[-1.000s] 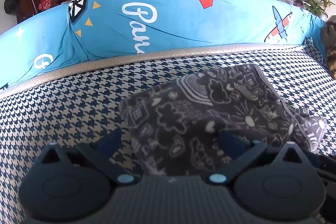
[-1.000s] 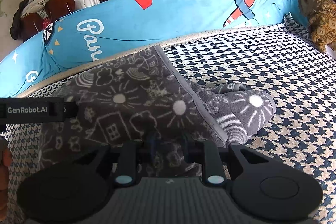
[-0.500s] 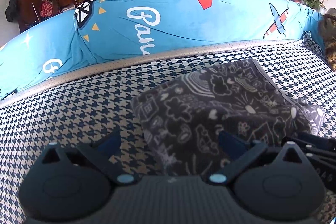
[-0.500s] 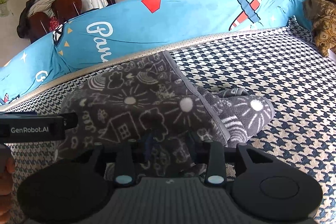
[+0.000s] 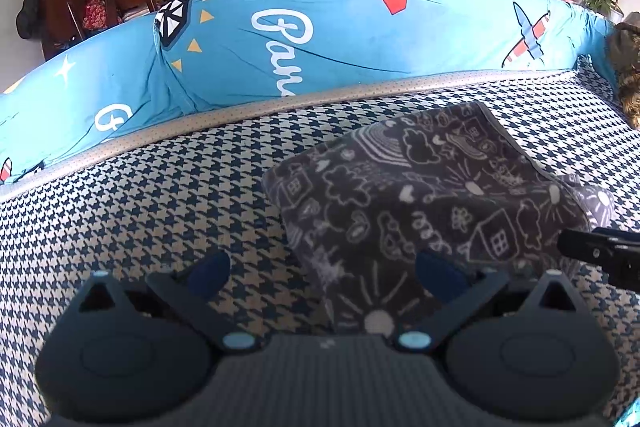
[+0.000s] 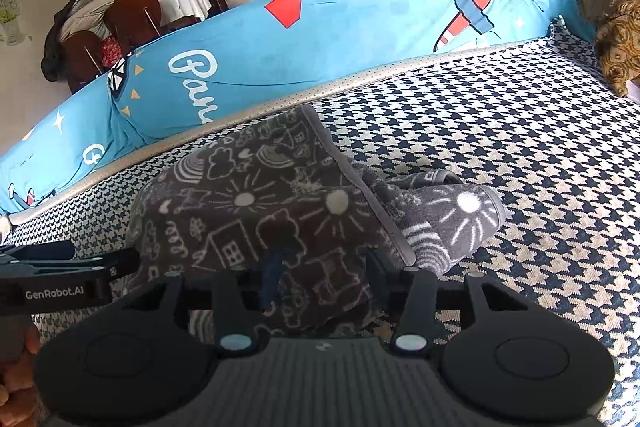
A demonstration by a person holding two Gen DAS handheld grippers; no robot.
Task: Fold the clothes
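Left wrist view: left gripper (image 5: 324,273) fingers apart, right gripper (image 6: 320,267) opening over folded grey garment (image 5: 424,195).

The right gripper (image 6: 320,267), a second ago pinched on the near edge of the folded grey garment (image 6: 280,211), is opening its jaws around it. The left gripper (image 5: 320,271), wide apart, sits farther back from the cloth.
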